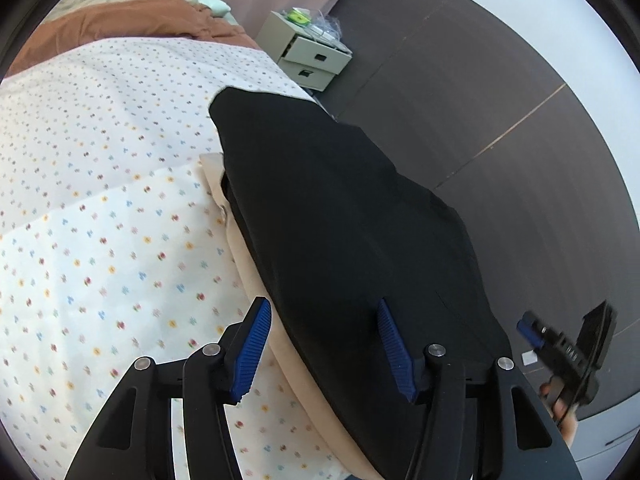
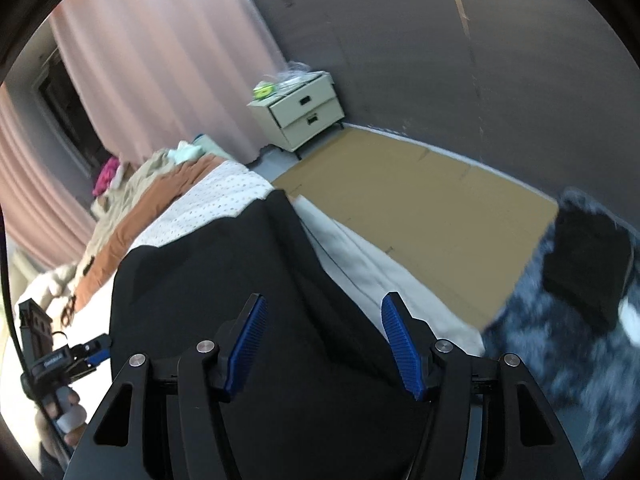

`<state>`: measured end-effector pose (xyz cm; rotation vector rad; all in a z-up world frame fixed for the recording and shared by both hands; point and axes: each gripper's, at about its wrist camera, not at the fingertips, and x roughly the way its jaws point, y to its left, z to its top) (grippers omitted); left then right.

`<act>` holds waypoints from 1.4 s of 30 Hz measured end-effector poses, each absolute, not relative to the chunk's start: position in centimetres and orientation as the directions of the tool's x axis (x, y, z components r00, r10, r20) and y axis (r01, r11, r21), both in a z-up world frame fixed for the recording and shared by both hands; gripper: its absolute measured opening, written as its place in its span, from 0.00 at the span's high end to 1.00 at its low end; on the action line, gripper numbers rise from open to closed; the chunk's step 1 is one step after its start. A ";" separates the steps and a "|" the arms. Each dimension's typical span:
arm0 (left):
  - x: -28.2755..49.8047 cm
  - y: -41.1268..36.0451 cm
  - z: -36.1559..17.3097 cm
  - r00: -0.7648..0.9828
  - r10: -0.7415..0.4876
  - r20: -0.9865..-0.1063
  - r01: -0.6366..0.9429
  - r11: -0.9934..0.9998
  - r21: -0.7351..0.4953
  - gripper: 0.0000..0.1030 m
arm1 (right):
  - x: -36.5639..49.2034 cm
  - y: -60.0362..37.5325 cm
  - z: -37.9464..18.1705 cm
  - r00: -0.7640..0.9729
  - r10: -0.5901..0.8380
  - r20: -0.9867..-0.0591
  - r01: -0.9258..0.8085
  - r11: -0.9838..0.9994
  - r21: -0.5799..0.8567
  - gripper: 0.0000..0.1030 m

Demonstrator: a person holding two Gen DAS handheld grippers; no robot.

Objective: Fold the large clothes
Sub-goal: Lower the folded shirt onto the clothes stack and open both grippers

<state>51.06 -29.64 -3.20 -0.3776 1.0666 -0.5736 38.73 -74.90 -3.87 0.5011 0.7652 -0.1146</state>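
A folded black garment lies on the bed near its right edge, on top of a beige garment that sticks out at its left side. My left gripper is open just above the black garment's near end, holding nothing. My right gripper is open over the same black garment, holding nothing. The right gripper also shows at the right edge of the left wrist view. The left gripper shows at the lower left of the right wrist view.
The bed has a white flowered sheet with a brown blanket and a pile of clothes at its far end. A white two-drawer nightstand stands by the pink curtain. A dark fuzzy rug and cardboard sheet lie on the floor.
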 end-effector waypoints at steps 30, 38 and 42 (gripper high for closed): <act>53.0 -35.9 -1.2 0.400 -0.533 -0.746 0.353 0.841 -0.411 0.45 | 38.3 -79.3 -10.5 0.728 0.006 -0.685 0.431 0.773 0.465 0.96; 51.8 -32.5 -0.5 0.392 -0.541 -0.744 0.336 0.837 -0.432 0.44 | 38.5 -79.5 -11.4 0.702 0.002 -0.712 0.488 0.727 0.483 0.95; 51.0 -30.8 0.4 0.404 -0.540 -0.738 0.340 0.838 -0.426 0.40 | 37.5 -79.1 -9.9 0.696 -0.037 -0.717 0.502 0.739 0.449 0.79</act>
